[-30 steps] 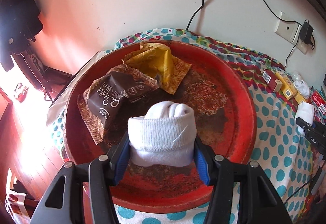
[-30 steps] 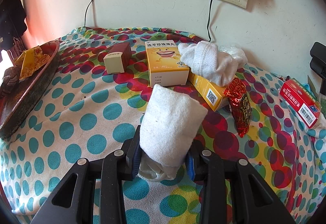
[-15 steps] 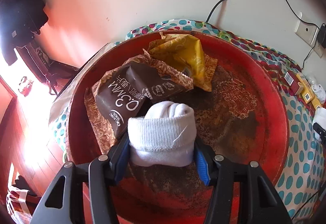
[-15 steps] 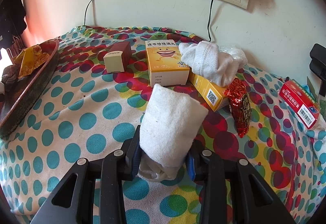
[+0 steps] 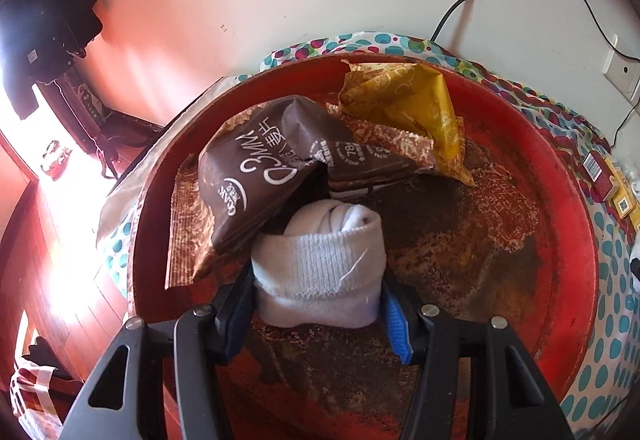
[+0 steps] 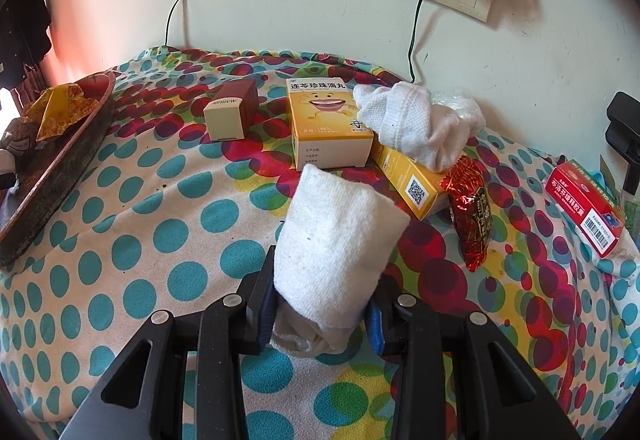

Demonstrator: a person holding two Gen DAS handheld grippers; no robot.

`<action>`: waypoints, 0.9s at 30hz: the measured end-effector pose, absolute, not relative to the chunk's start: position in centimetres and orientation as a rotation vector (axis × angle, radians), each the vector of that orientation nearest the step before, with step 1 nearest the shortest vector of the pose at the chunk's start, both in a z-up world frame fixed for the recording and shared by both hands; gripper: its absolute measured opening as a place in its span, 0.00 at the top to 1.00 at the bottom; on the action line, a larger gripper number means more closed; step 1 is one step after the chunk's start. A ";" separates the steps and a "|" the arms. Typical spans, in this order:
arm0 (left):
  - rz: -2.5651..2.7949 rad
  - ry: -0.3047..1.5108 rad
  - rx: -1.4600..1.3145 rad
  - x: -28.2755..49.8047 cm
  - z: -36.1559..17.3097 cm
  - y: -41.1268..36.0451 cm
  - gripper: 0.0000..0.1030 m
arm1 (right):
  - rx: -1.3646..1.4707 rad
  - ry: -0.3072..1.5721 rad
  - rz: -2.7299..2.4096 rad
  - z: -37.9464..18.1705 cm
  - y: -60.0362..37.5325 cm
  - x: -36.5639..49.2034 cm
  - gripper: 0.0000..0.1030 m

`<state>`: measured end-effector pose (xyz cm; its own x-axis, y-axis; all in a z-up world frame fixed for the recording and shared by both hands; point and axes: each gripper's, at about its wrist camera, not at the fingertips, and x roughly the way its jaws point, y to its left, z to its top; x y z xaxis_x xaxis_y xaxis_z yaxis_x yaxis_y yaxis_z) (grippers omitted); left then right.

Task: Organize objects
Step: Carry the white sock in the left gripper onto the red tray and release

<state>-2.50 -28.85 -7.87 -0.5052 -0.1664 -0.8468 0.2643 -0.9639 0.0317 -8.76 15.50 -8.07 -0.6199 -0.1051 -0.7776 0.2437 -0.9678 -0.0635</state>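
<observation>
Left tool (image 5: pixel 318 316) around rolled sock (image 5: pixel 320 272) over red tray (image 5: pixel 568 240)

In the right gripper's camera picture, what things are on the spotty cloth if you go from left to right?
Red tray → maroon box → yellow smiley box → loose white sock → red foil packet → red-and-white box.

You have one rolled white sock (image 5: pixel 320 264) over the red tray (image 5: pixel 568 240), another folded sock (image 6: pixel 336 240) above the dotted cloth (image 6: pixel 120 240).
</observation>
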 end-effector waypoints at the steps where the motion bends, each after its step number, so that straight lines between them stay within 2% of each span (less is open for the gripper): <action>1: -2.525 0.153 1.405 -2.4 -8.0 -28.9 0.45 | 1.258 0.242 -2.654 -8.1 15.5 -8.8 0.67; 27: -2.537 0.128 1.433 -0.4 -7.8 -27.6 0.40 | 1.258 0.258 -2.656 -8.1 15.5 -8.7 0.67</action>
<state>-0.42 -27.58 -7.85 -0.4980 -0.1518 -0.8538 0.2372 -0.9709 0.0343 -8.74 15.51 -8.07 -0.6215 -0.0972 -0.7774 0.2450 -0.9666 -0.0751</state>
